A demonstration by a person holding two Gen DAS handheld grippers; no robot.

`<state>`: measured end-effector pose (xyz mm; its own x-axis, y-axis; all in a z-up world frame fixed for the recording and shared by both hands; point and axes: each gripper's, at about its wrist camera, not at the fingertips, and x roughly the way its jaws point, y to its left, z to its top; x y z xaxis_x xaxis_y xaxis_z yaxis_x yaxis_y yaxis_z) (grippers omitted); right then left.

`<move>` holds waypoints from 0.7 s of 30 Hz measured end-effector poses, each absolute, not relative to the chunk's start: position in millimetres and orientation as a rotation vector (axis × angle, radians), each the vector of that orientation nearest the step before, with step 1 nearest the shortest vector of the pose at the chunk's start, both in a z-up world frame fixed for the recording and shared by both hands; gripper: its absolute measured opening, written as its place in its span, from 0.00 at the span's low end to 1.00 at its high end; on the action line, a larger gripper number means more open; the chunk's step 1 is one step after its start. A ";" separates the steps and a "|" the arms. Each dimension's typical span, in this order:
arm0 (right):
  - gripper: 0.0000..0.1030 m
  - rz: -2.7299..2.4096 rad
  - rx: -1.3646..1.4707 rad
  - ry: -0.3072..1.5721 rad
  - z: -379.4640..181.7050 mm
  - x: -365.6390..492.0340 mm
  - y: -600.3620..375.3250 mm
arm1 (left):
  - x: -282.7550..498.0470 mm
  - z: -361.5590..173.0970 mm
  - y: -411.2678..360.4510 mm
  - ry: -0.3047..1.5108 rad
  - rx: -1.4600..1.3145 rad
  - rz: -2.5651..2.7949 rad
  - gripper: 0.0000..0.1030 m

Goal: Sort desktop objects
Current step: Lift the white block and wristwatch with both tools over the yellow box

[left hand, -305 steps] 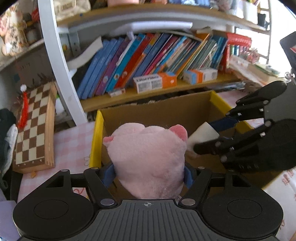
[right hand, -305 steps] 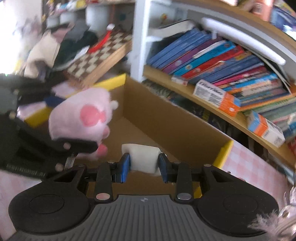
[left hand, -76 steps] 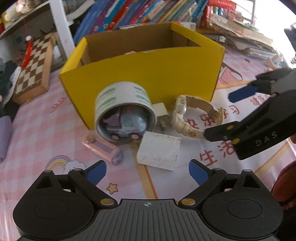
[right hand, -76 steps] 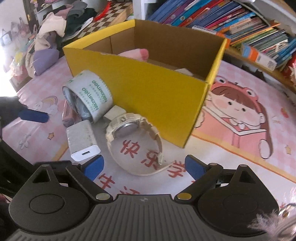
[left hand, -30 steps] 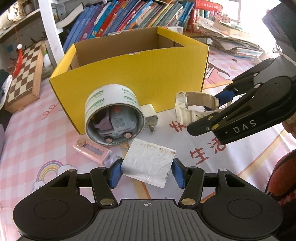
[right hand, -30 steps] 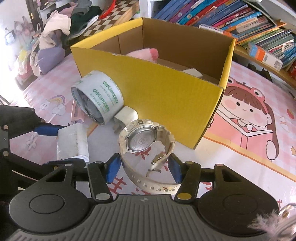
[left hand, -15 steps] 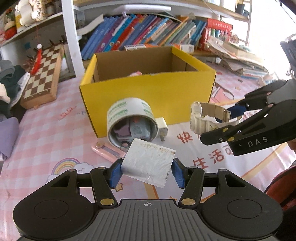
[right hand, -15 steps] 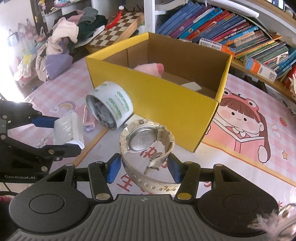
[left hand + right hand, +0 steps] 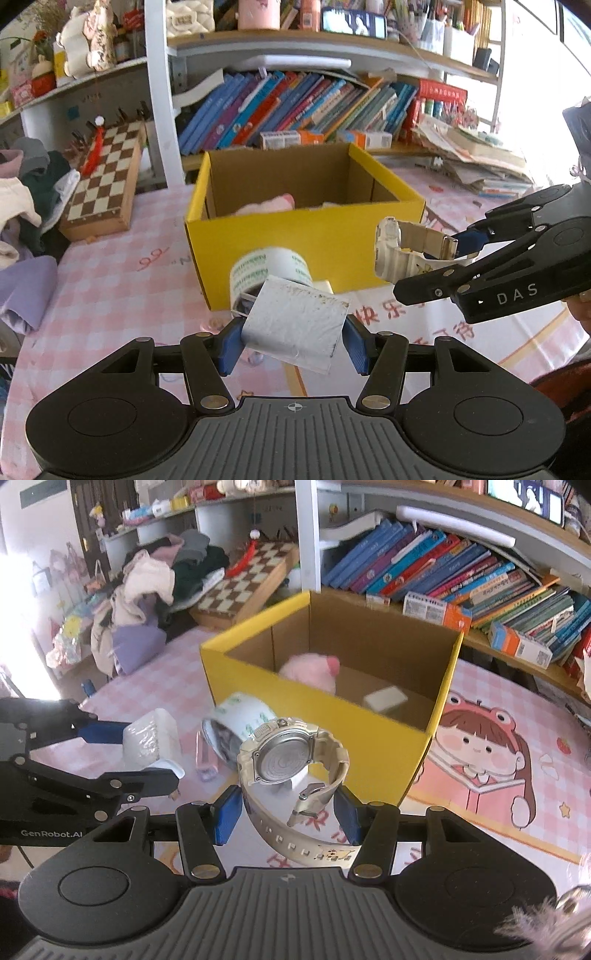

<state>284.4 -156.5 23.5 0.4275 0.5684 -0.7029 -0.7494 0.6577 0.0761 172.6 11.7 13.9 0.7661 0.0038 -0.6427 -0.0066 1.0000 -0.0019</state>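
Presently Catalogued: Counter, Box, Two Claws

Counter (image 9: 110,280): pink checked cartoon cloth; bookshelves (image 9: 295,107) behind. Yellow box (image 9: 317,709), open: pink plush (image 9: 310,670), white block (image 9: 384,698) inside. Tape roll (image 9: 267,267) beside box front, its contents hard to make out. Left claw (image 9: 293,341) pinches a white charger (image 9: 295,328) aloft. Right claw (image 9: 286,818) pinches a cream watch (image 9: 288,757) aloft before the box.

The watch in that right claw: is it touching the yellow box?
Apart. The left wrist view shows the watch held off the yellow box, beside its corner, by the right gripper.
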 end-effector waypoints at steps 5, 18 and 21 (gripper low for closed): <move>0.51 0.841 -0.250 0.716 41.8 286.4 -157.3 | 173.8 25.5 12.4 0.659 0.016 0.011 0.54; 0.51 0.848 -0.287 0.590 80.4 312.9 -148.3 | 195.1 59.0 23.3 0.548 0.054 0.022 0.54; 0.51 0.852 -0.304 0.577 84.4 321.8 -145.1 | 205.7 65.0 26.2 0.525 0.070 0.022 0.54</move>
<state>321.8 -145.1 84.4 0.5197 0.6178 -0.5901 -0.7770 0.6290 -0.0259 205.7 26.2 65.0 0.8654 0.0385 -0.4996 -0.0028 0.9974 0.0720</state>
